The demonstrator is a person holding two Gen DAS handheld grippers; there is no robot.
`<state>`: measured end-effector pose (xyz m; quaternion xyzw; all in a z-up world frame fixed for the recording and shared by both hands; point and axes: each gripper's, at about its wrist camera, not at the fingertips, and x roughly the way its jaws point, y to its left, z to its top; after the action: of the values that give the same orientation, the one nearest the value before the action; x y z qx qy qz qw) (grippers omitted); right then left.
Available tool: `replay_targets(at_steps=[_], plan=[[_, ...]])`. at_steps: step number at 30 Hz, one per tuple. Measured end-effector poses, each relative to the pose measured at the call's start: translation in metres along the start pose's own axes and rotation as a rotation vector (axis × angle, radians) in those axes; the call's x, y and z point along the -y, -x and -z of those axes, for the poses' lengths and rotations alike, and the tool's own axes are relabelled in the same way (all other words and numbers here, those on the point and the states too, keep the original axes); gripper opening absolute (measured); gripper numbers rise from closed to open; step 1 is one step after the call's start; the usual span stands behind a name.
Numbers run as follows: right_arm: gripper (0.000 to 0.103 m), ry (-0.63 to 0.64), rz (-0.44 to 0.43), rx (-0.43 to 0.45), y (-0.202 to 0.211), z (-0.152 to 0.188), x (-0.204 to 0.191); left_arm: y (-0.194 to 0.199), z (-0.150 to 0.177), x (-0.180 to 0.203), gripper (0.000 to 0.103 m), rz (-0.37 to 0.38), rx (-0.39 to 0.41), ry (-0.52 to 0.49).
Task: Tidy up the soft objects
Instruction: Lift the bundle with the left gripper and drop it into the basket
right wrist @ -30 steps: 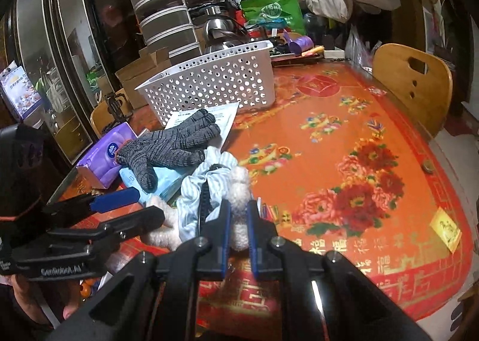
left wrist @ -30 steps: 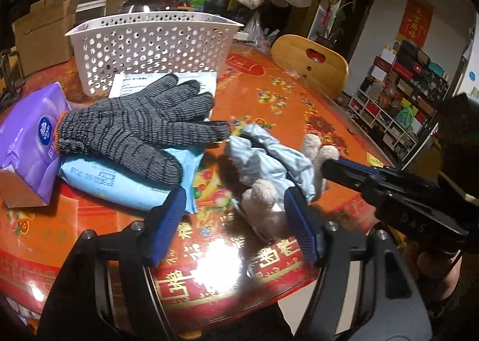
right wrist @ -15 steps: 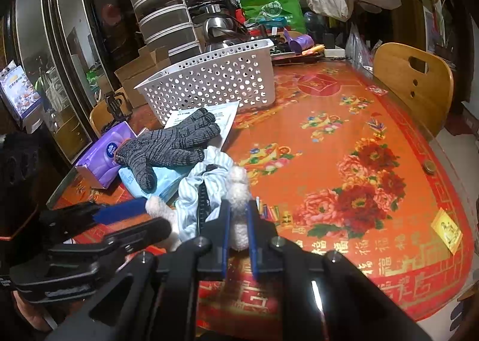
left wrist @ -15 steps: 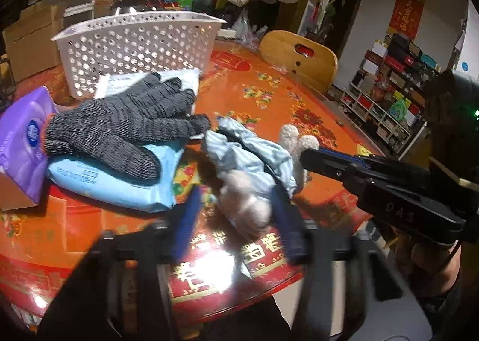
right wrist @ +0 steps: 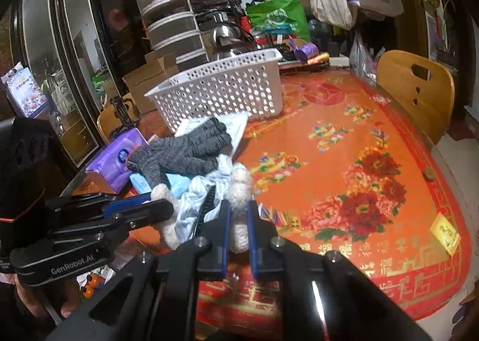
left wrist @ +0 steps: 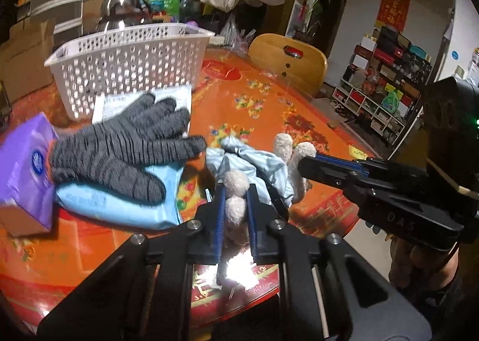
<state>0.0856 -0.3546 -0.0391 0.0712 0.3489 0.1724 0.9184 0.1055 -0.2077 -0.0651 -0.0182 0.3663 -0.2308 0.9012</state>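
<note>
Both claws clenched on one plush toy (left wrist: 239, 188) in pale blue cloth: left claw (left wrist: 235, 206) on a fuzzy limb, right claw (right wrist: 239, 224) on another. Toy at the table (right wrist: 344, 161) edge, nearest of all. Just beyond toy: grey glove (left wrist: 119, 152). Beyond glove: white basket (left wrist: 131, 68). Likely pickup step; next, a joint lift and carry over the glove to the basket.

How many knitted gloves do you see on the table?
1: a dark grey knitted glove lies on the light blue soft pack, before the white perforated basket. A second may hide underneath.
</note>
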Motion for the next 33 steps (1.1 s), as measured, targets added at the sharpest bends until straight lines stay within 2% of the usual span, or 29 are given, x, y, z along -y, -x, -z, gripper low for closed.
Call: replay_targets(at_steps=[10, 20, 24, 29, 33], plan=[[0.008, 0.076, -0.007, 0.068, 0.012, -0.046, -0.031, 0.036, -0.047, -0.023, 0.012, 0.011, 0.070, -0.030], [0.008, 0.167, -0.010, 0.137, -0.013, -0.131, -0.071, 0.057, -0.141, -0.084, 0.012, -0.033, 0.114, -0.057], [0.008, 0.183, -0.004, 0.148, -0.034, -0.173, -0.081, 0.053, -0.187, -0.109, 0.012, -0.079, 0.123, -0.061], [0.008, 0.214, 0.031, 0.136, -0.073, -0.228, -0.089, 0.038, -0.244, -0.139, 0.012, -0.171, 0.119, -0.042], [0.008, 0.235, 0.056, 0.082, -0.118, -0.254, -0.089, 0.004, -0.281, -0.161, 0.012, -0.264, 0.062, -0.026]])
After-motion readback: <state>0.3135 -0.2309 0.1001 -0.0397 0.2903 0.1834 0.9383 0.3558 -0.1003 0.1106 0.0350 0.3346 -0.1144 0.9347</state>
